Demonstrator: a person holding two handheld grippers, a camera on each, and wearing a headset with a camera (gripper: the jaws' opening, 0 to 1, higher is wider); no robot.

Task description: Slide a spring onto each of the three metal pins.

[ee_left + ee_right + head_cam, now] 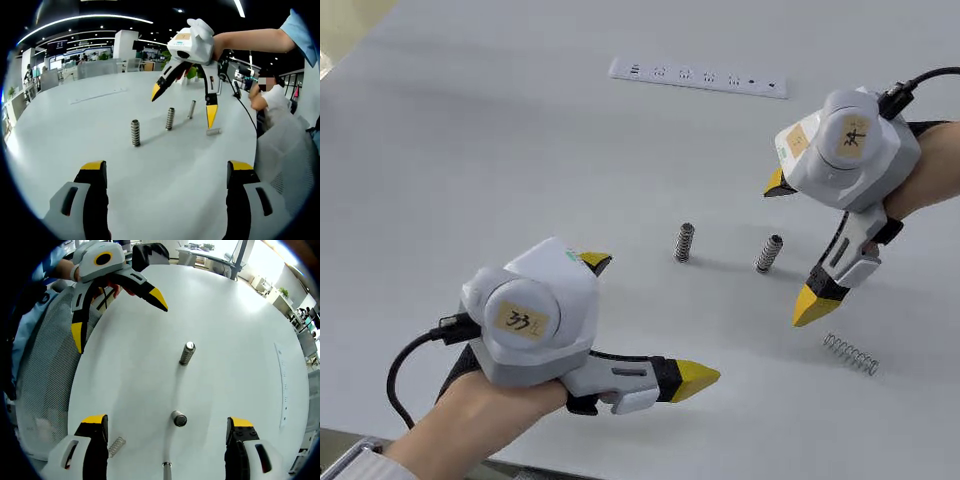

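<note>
Left gripper (645,318) is hovering low over the white table (520,150) at the near edge, jaws spread wide and gripping nothing. Right gripper (794,245) is hanging over the right side, jaws also gaping wide and empty, tips pointing down. Two pins are standing upright mid-table, each already wearing a spring: first sprung pin (685,241) and second sprung pin (770,253), near each other but apart. The second is sitting just beside the right gripper's lower jaw tip, not touching. In the left gripper view a bare pin (191,109) is standing in line behind those two, showing between the right gripper's jaws from that angle. Loose spring (850,354) is lying flat on the table near the right gripper's lower tip, untouched and apart from the pins. White power strip (698,77) is lying at the far side.
</note>
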